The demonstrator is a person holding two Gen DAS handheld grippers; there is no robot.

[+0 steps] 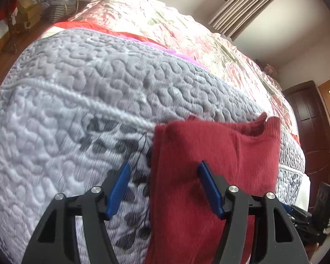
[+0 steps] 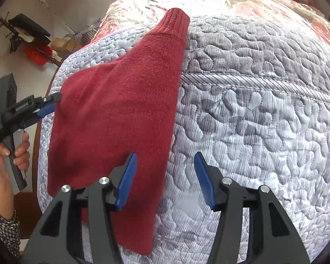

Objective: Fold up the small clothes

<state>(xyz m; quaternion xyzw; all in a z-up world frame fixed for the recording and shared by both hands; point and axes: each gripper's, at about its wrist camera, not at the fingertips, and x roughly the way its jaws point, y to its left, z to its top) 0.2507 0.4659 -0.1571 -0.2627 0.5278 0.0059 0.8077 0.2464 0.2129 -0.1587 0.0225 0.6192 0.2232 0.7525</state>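
Blue-padded fingers of the right gripper (image 2: pixel 165 178) stand apart over the red knitted garment's (image 2: pixel 121 101) near edge; the left gripper (image 1: pixel 164 187) is likewise spread, gripping nothing; the garment lies flat on the grey quilted bedspread (image 2: pixel 253 110), ribbed cuff (image 2: pixel 176 22) farthest; beyond, seemingly plastic-covered floral bedding (image 1: pixel 176 26).

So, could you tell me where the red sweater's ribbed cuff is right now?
In the right wrist view the ribbed cuff lies at the top centre, at the sleeve's far end on the grey quilt, near the floral bedding.
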